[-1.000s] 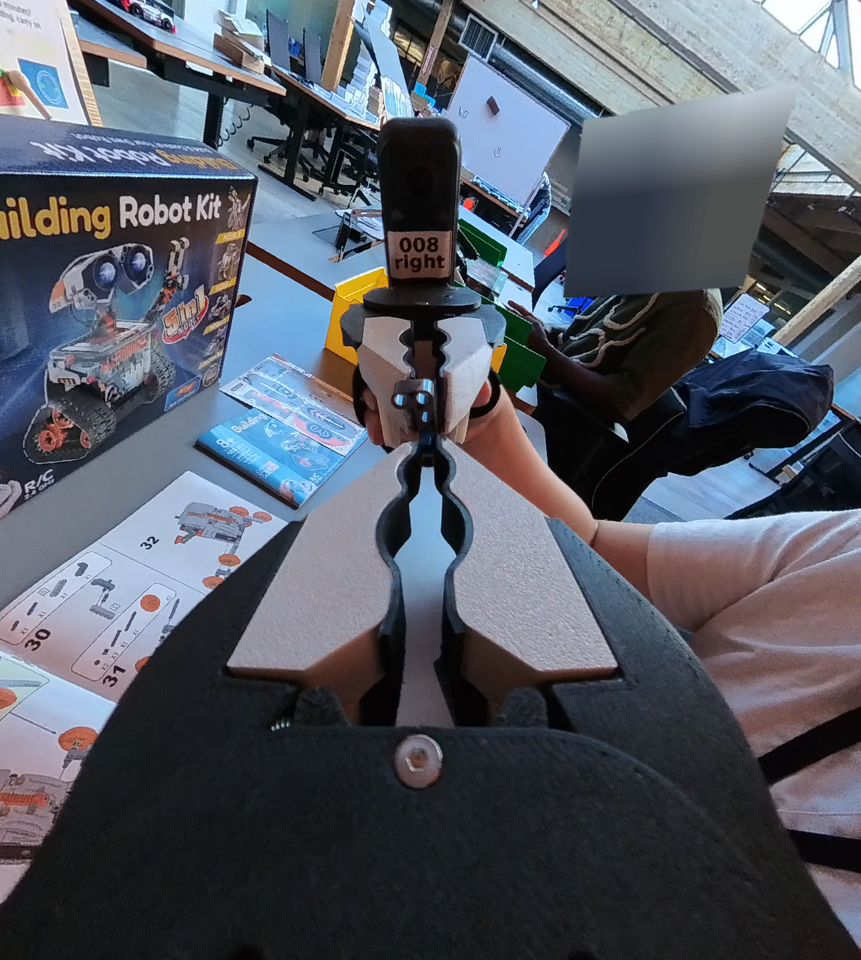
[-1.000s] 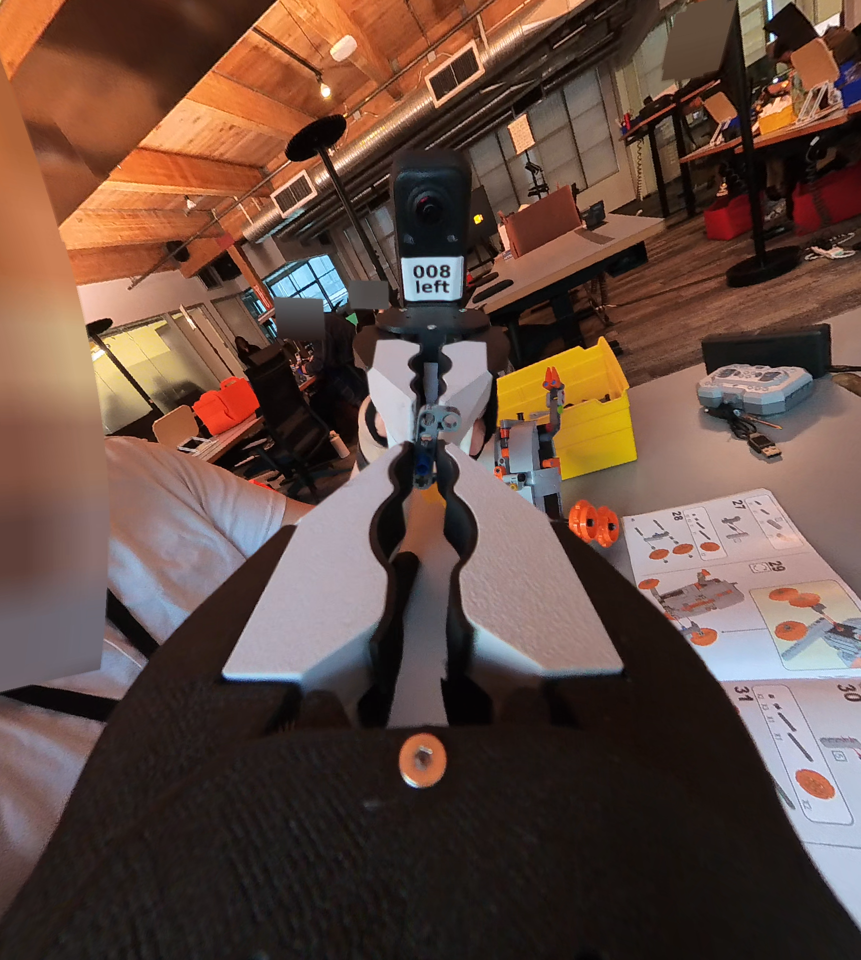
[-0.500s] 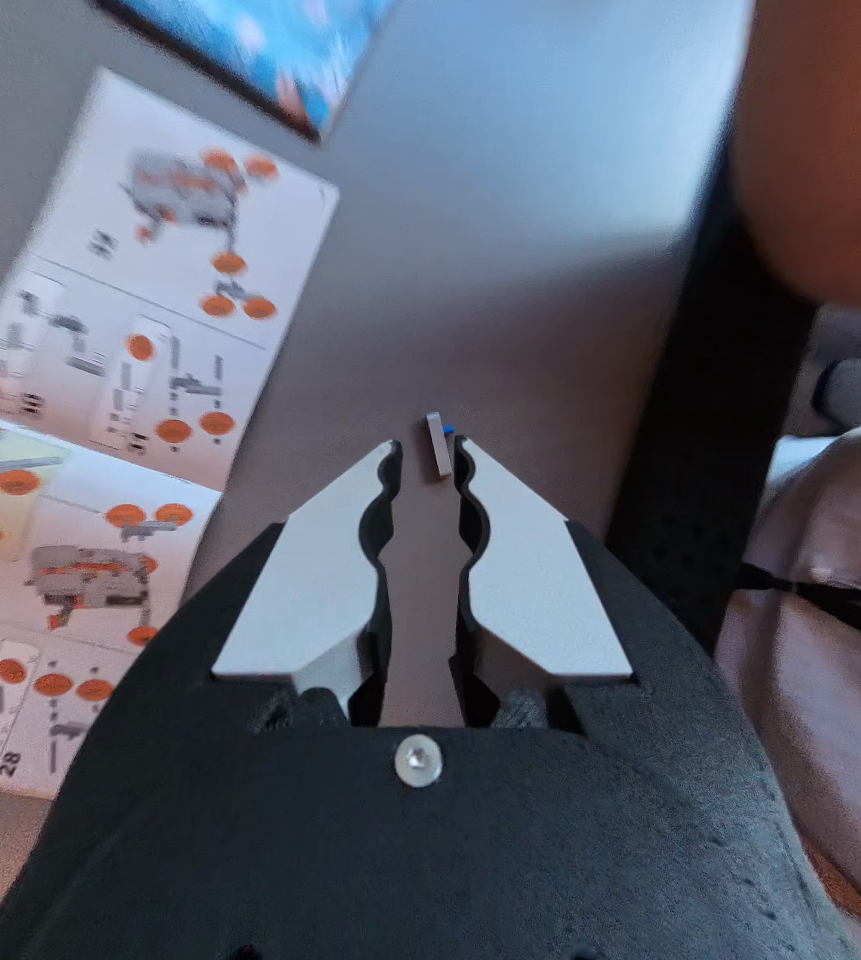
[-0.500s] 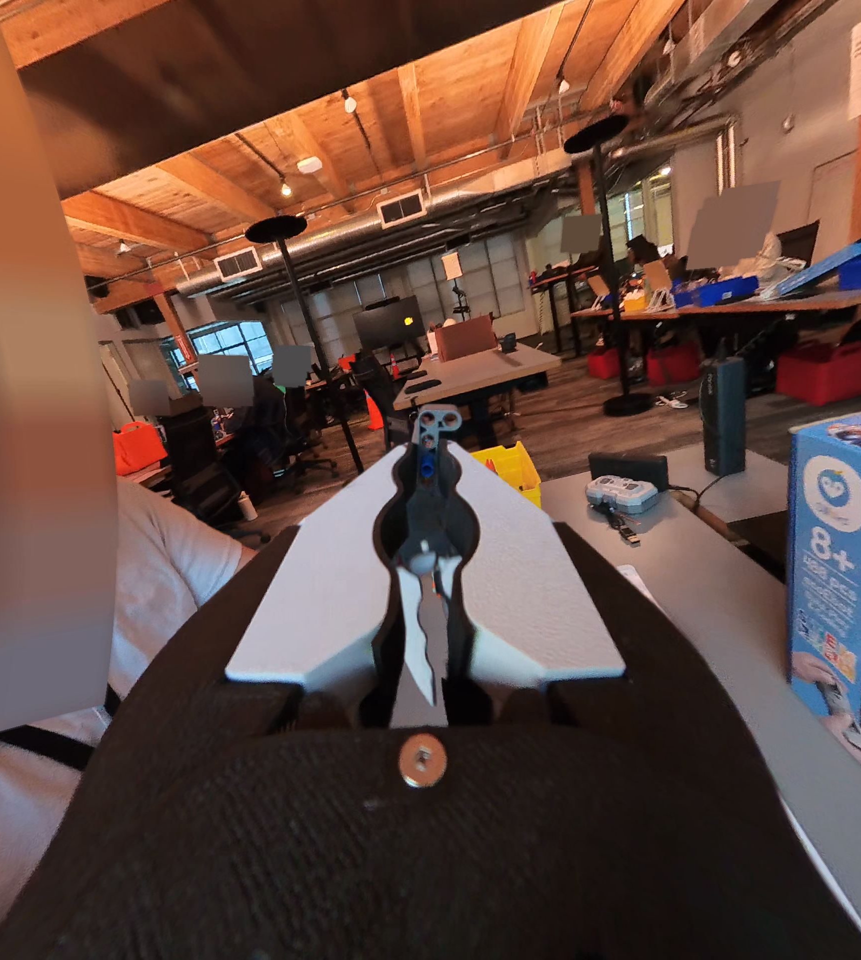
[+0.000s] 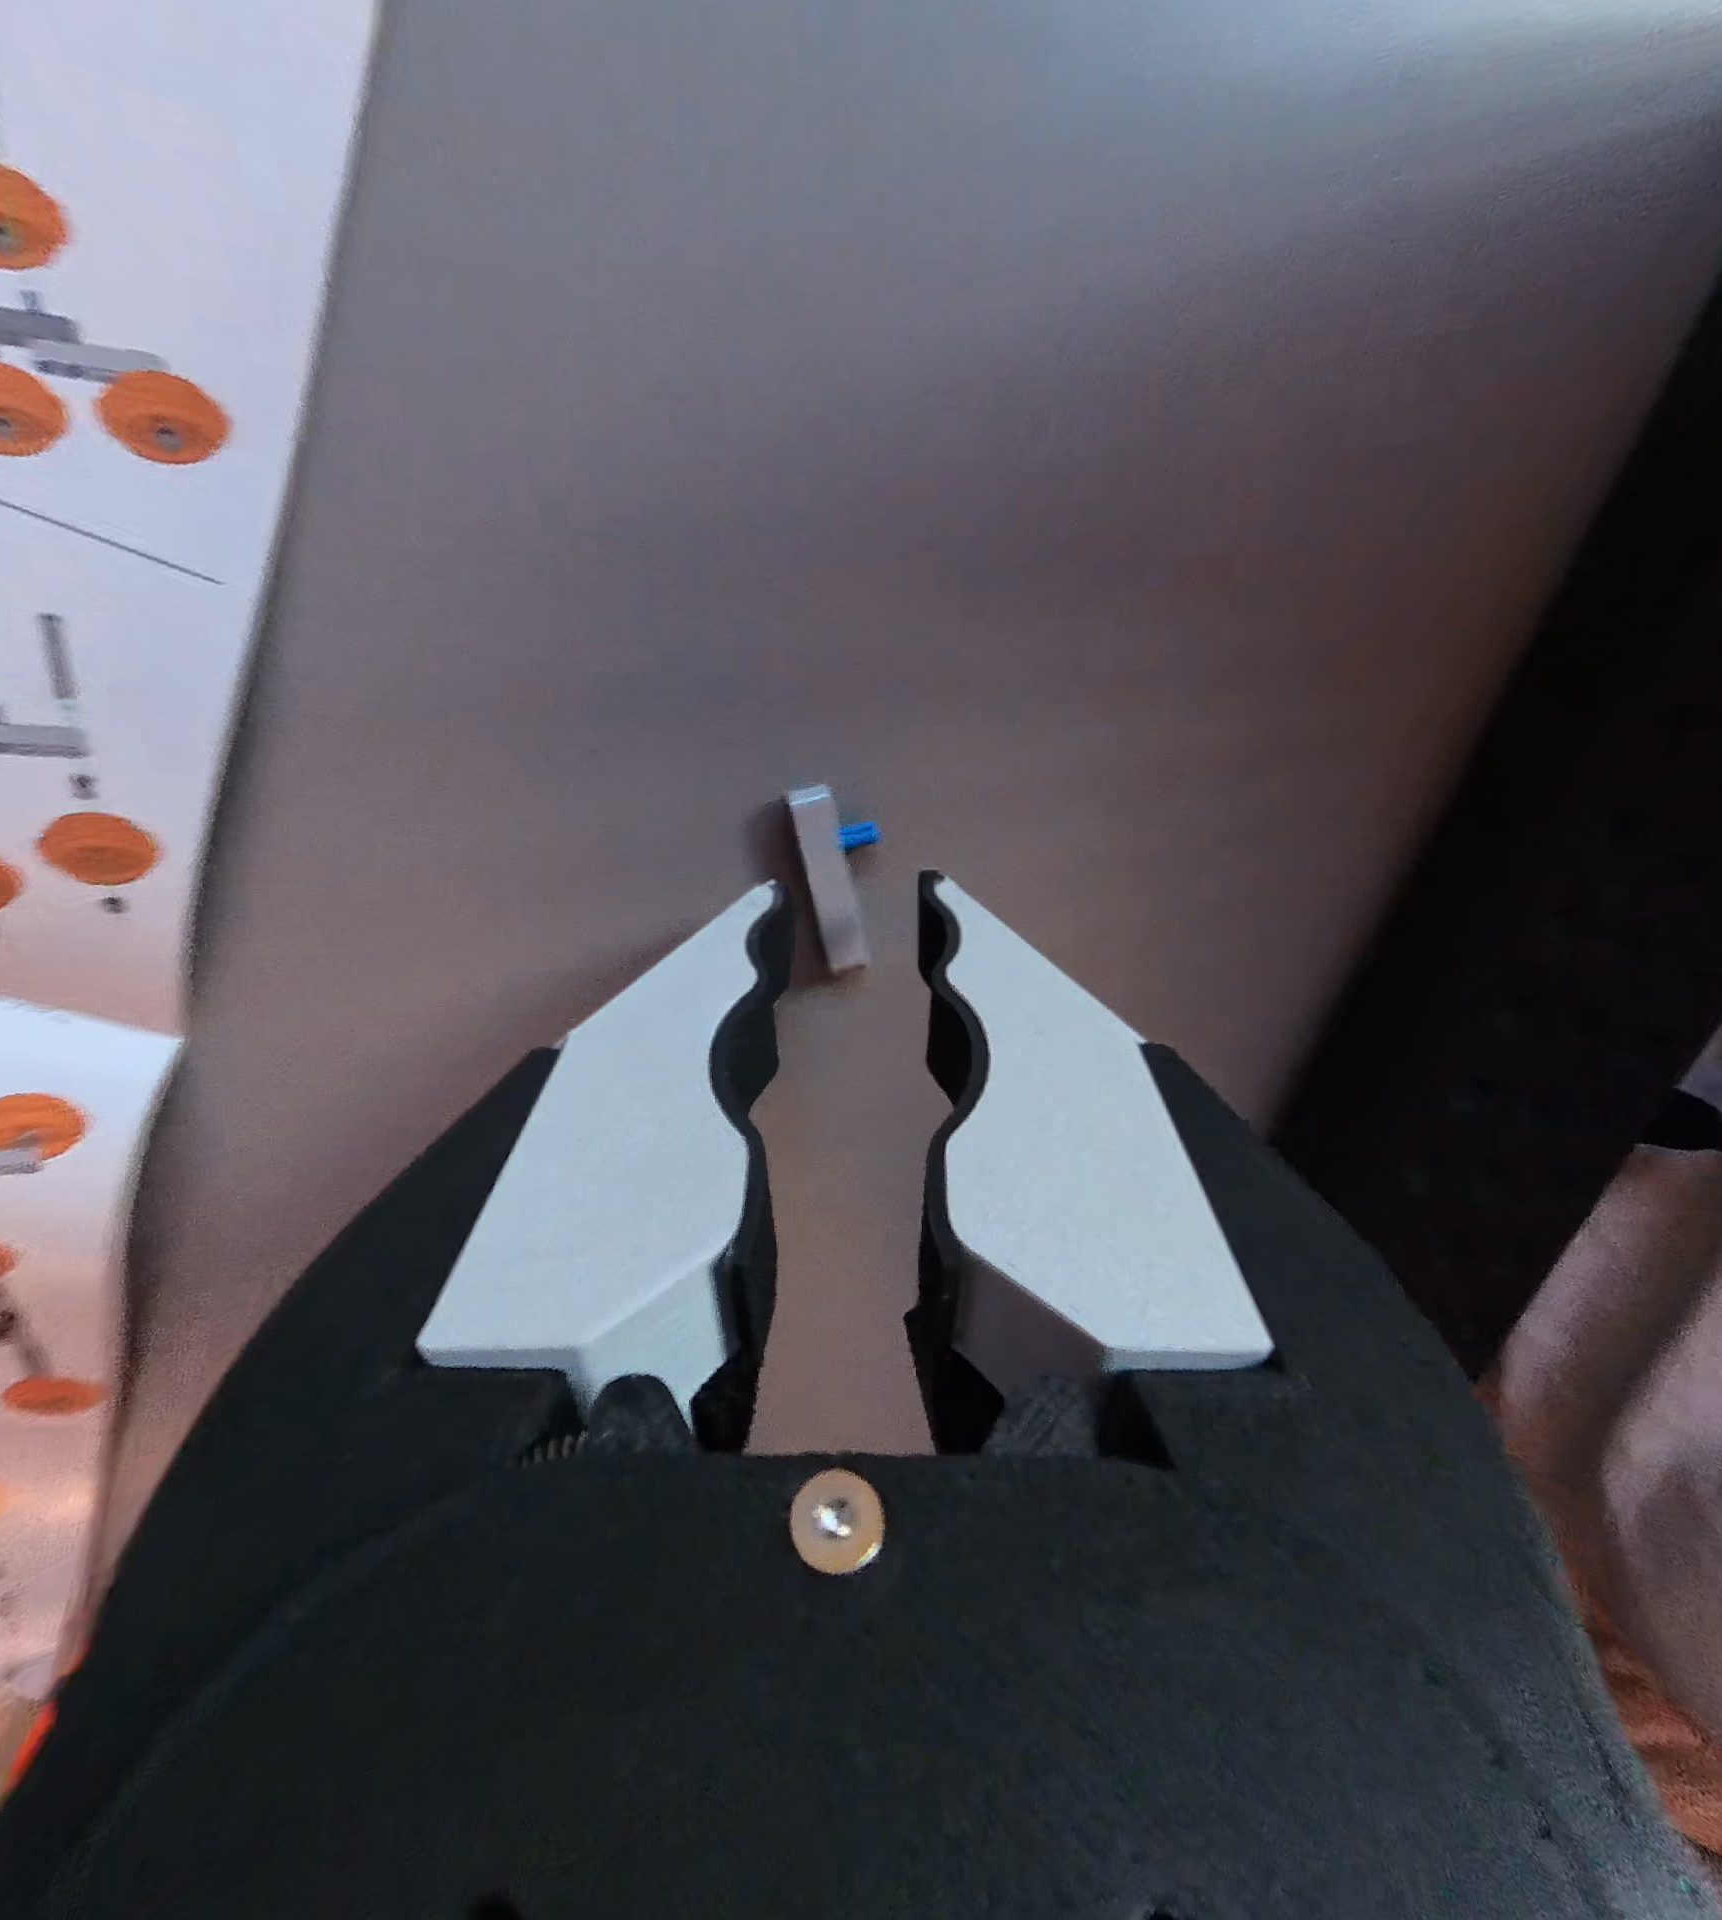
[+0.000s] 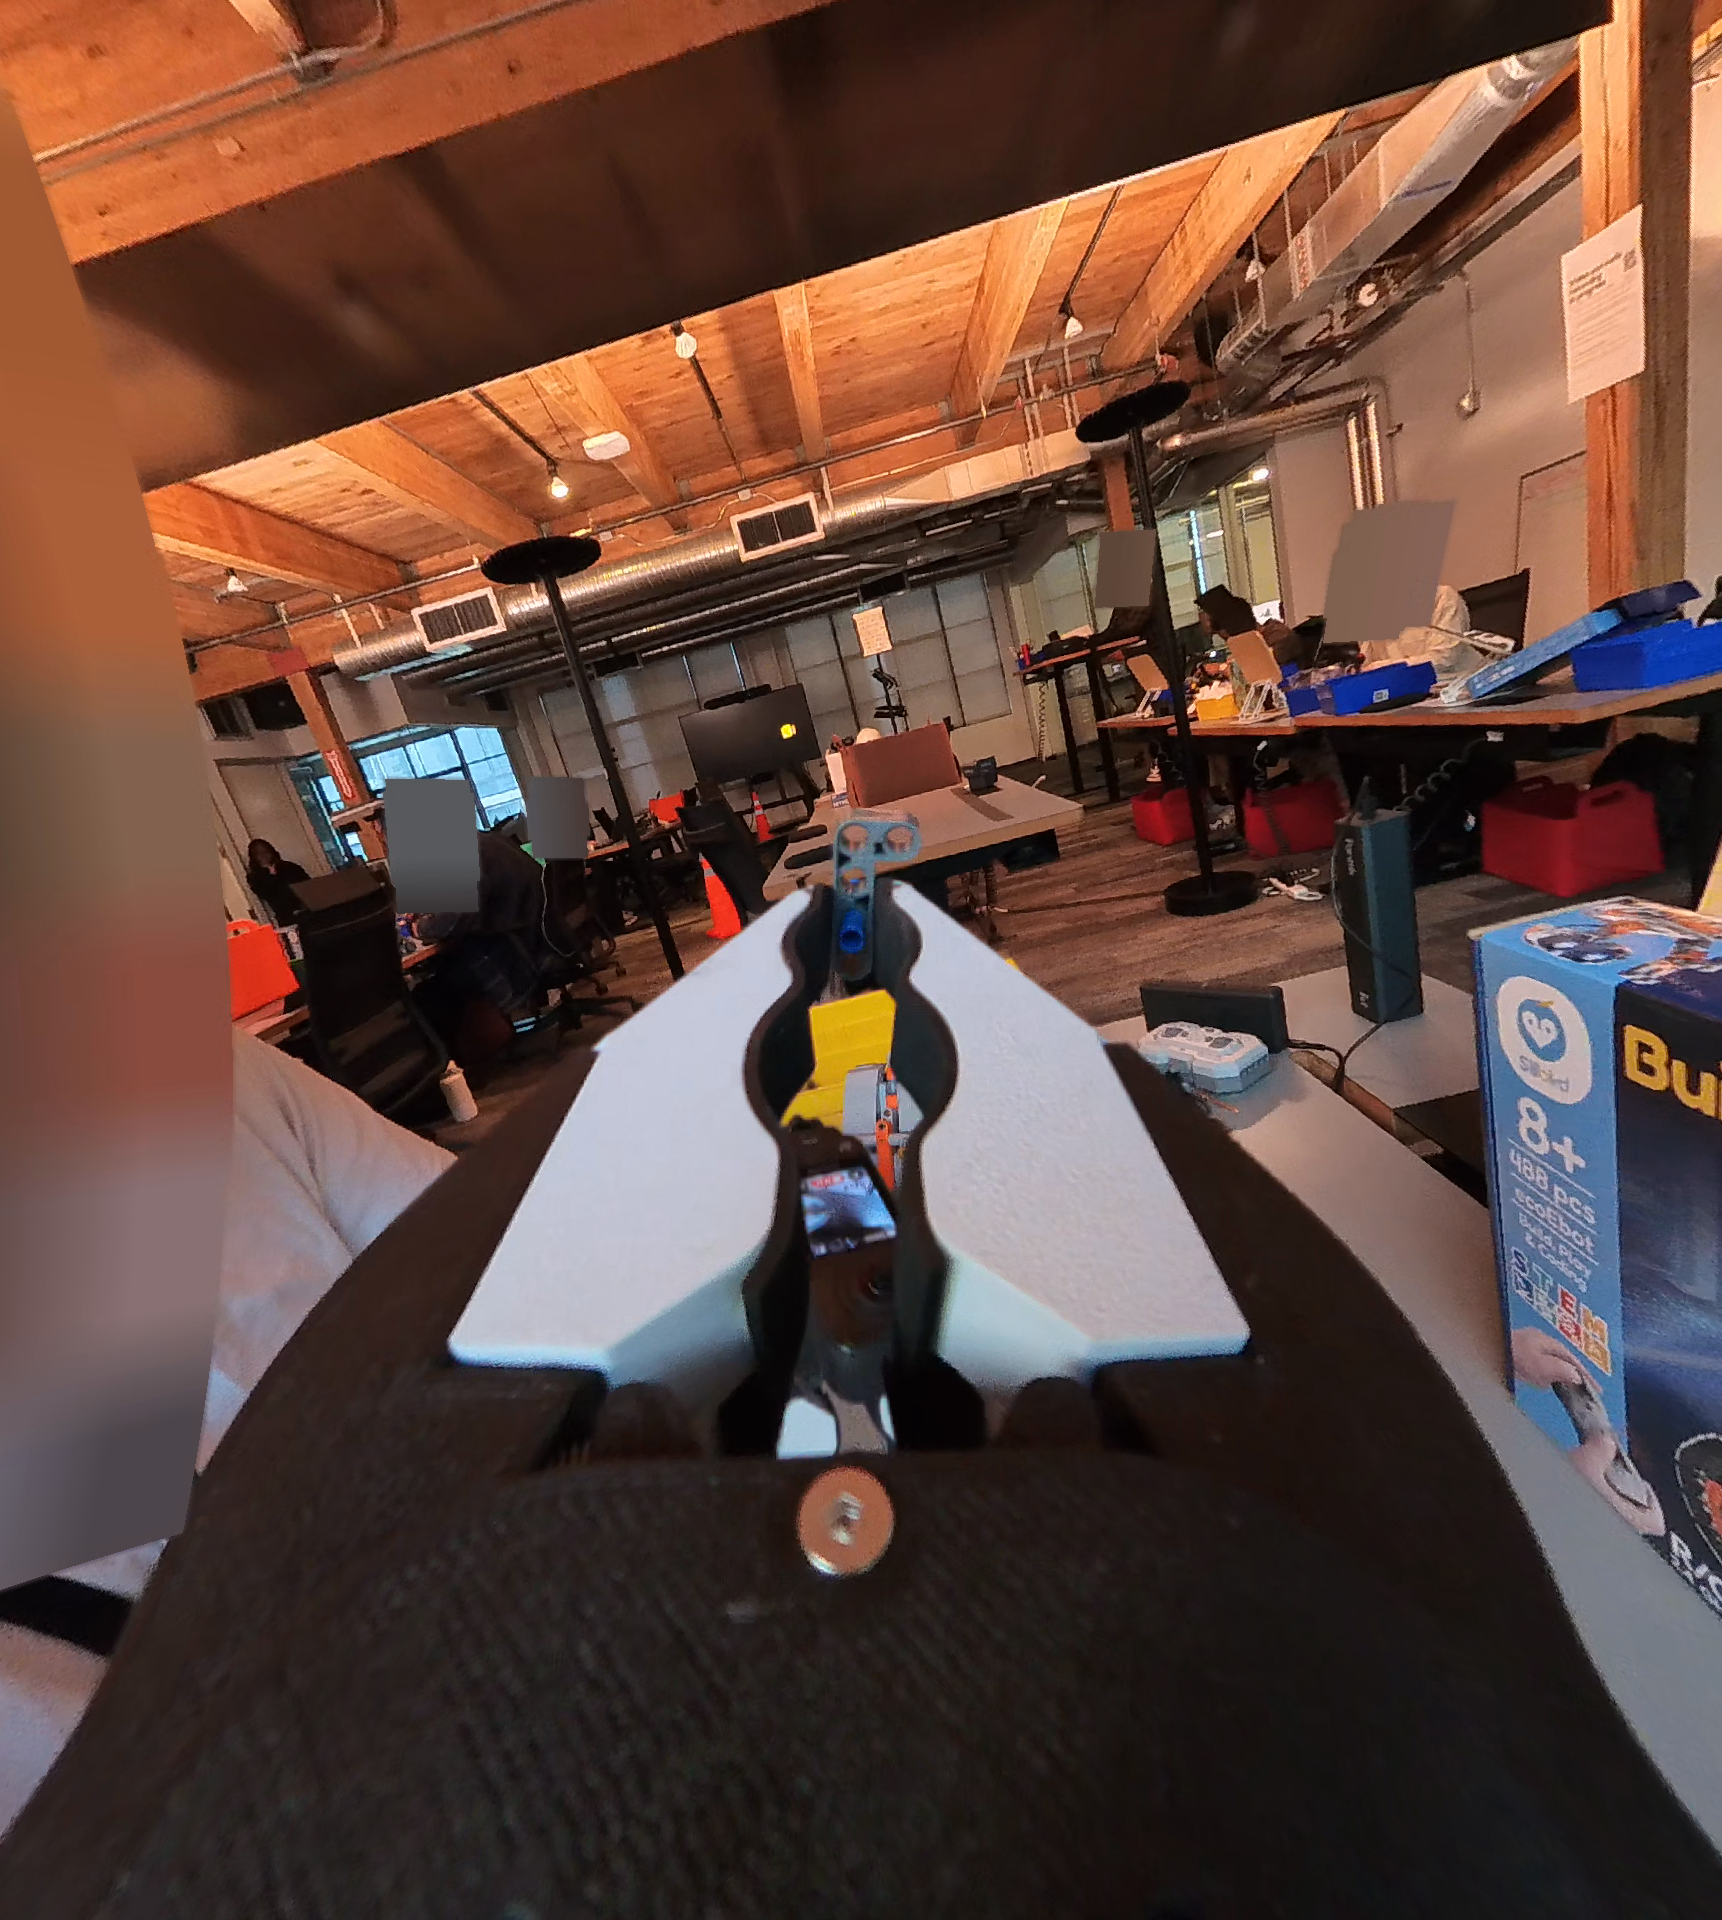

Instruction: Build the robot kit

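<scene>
Grippers sit apart in the two views, each with a small building piece at its tips. The left gripper (image 5: 852, 899) points down at the grey table (image 5: 836, 416) with its jaws parted and nothing clasped. A short grey beam (image 5: 826, 883) with a blue pin (image 5: 857, 834) sticking out of its side shows between and just beyond the fingertips, clear of both. Whether it rests on the table surface cannot be told from this blurred view. An instruction sheet (image 5: 36, 540) printed with orange wheels lies on the table to the left, well apart from the beam. The right gripper (image 6: 855, 914) is held level and clenched on a grey L-shaped piece (image 6: 876, 836), whose holed end stands up past the fingertips, with a blue peg (image 6: 849, 938) lower on it. Through the slot between its fingers a yellow bin (image 6: 849, 1023) shows, and a blue kit box (image 6: 1667, 1195) stands on the table at the right, beyond a grey remote control (image 6: 1205, 1055).
</scene>
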A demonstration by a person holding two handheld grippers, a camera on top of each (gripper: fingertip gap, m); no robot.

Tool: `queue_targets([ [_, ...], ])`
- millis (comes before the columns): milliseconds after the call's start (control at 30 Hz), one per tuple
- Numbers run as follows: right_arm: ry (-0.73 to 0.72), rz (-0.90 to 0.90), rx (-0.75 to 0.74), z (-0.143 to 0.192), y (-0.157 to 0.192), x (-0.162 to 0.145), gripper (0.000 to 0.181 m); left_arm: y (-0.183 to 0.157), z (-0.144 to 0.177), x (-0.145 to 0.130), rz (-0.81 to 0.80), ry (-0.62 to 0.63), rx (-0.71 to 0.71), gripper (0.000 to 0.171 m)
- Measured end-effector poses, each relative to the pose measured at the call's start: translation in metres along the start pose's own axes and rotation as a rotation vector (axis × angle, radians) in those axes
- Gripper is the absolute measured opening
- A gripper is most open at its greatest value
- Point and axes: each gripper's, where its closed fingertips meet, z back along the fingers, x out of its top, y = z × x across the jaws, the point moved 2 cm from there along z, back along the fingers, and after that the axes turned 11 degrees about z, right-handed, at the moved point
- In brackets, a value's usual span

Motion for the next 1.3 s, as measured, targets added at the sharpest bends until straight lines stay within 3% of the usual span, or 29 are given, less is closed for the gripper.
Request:
queue_targets([
  [133,-0.011,-0.014,-0.012,0.007,-0.002,0.002,0.007,0.003,-0.008,-0.010,0.000,0.010,0.097,0.024],
  [200,0.021,-0.020,-0.045,0.009,-0.008,-0.003,0.007,0.000,-0.011,-0.010,-0.001,-0.048,0.107,0.006],
  [300,0.181,-0.073,-0.145,0.013,-0.025,-0.031,0.006,0.011,-0.007,-0.008,0.033,-0.204,0.188,0.006],
  [433,0.499,-0.182,-0.253,0.020,-0.042,-0.092,0.007,0.036,0.042,-0.002,0.025,-0.567,0.489,0.006],
  [533,0.653,-0.286,-0.197,0.006,-0.038,-0.144,0.007,0.033,0.073,-0.006,-0.087,-0.756,0.702,0.005],
  [633,0.676,-0.492,-0.040,-0.014,-0.017,-0.201,0.007,0.027,0.066,-0.014,-0.255,-0.754,0.846,0.006],
  [733,0.756,-0.500,-0.040,-0.008,-0.008,-0.257,0.007,0.016,0.048,-0.018,-0.417,-0.741,0.900,0.006],
  [833,0.712,-0.512,0.012,-0.010,0.002,-0.277,0.007,0.009,0.029,-0.019,-0.494,-0.698,0.864,0.006],
  [1000,0.817,-0.535,0.110,-0.017,0.022,-0.305,0.007,0.009,0.013,-0.018,-0.537,-0.639,0.843,0.006],
  [1133,0.926,-0.528,0.171,-0.018,0.033,-0.322,0.007,0.013,-0.006,-0.024,-0.528,-0.538,0.785,0.007],
  [1300,0.942,-0.568,0.197,-0.016,0.042,-0.326,0.007,0.013,-0.005,-0.025,-0.471,-0.546,0.724,0.007],
])
